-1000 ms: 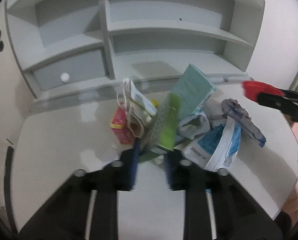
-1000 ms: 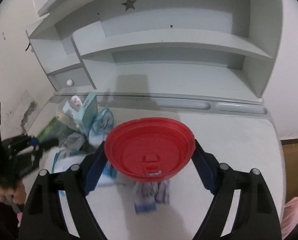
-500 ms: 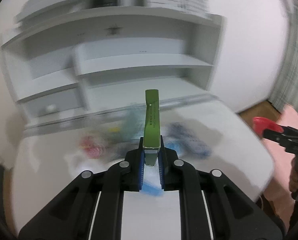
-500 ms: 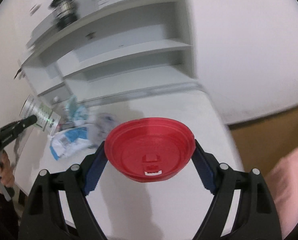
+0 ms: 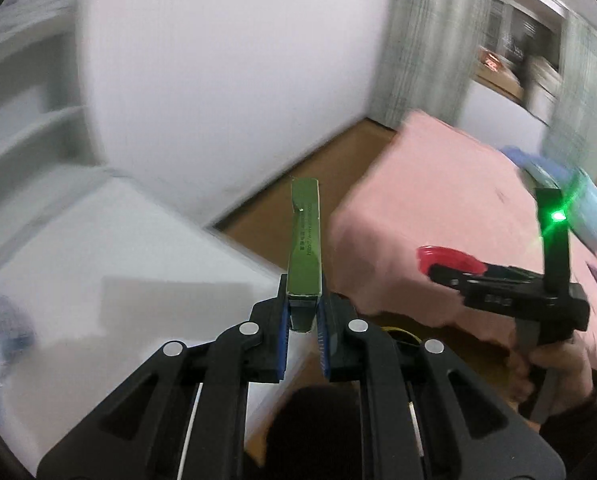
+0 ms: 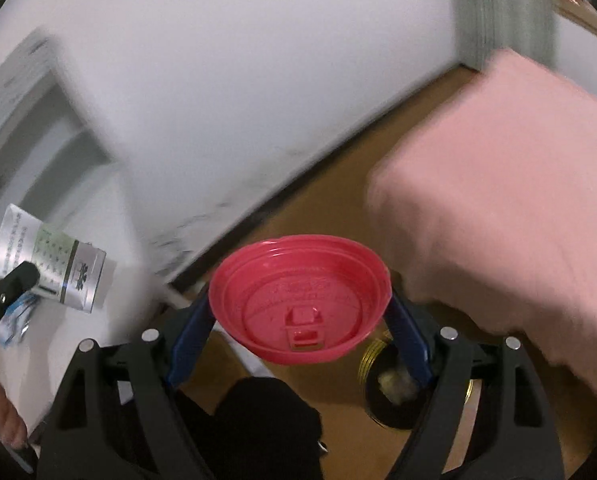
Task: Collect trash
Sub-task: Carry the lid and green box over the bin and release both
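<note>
My left gripper [image 5: 302, 320] is shut on a flat green carton [image 5: 304, 256], held edge-on above the white desk's corner; the carton's silver printed face shows in the right wrist view [image 6: 52, 268]. My right gripper [image 6: 300, 320] is shut on a red plastic cup lid [image 6: 298, 296], held over the wooden floor; the lid also shows in the left wrist view [image 5: 446, 262]. A dark round bin with a gold rim [image 6: 394, 396] stands on the floor just under the right gripper, with some crumpled trash inside.
The white desk [image 5: 110, 256] lies at the left with a blurred blue wrapper [image 5: 2, 324] on it. A pink-covered bed [image 6: 510, 208] fills the right. Wooden floor [image 6: 338, 208] runs between desk and bed along a white wall.
Both grippers have swung right, away from the desk's trash pile and shelves, toward the floor between desk and bed. The left gripper lifted the green carton from the pile. The bin has come into view.
</note>
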Demonstrator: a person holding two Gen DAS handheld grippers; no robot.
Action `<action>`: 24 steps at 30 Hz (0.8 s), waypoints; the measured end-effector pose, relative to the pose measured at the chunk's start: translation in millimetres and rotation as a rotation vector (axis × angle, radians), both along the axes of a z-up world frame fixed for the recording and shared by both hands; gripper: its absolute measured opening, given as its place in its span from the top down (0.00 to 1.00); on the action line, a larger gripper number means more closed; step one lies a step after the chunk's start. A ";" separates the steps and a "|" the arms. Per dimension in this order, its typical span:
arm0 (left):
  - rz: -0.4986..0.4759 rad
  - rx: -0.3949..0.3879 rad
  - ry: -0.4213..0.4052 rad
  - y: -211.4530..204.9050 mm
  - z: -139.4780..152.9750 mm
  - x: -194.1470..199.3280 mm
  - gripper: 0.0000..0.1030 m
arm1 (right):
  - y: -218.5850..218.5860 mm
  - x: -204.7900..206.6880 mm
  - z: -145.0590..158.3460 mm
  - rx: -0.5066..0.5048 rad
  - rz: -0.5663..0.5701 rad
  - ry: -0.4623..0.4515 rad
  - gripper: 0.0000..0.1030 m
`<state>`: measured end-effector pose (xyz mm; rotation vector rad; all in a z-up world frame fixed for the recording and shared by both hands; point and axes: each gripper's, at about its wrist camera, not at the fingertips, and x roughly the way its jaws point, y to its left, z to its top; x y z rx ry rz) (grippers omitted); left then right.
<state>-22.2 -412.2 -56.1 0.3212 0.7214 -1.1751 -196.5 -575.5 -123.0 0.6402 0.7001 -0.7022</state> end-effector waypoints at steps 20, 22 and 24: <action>-0.384 0.317 0.144 -175.0 -201.9 -153.0 0.89 | -62.8 -178.2 -124.6 0.304 -0.377 0.108 0.23; -0.389 0.324 0.153 -178.2 -202.7 -157.9 0.89 | -64.1 -180.1 -124.5 0.313 -0.382 0.108 0.23; -0.394 0.324 0.146 -182.7 -202.6 -163.5 0.88 | -65.8 -182.4 -125.6 0.319 -0.385 0.107 0.23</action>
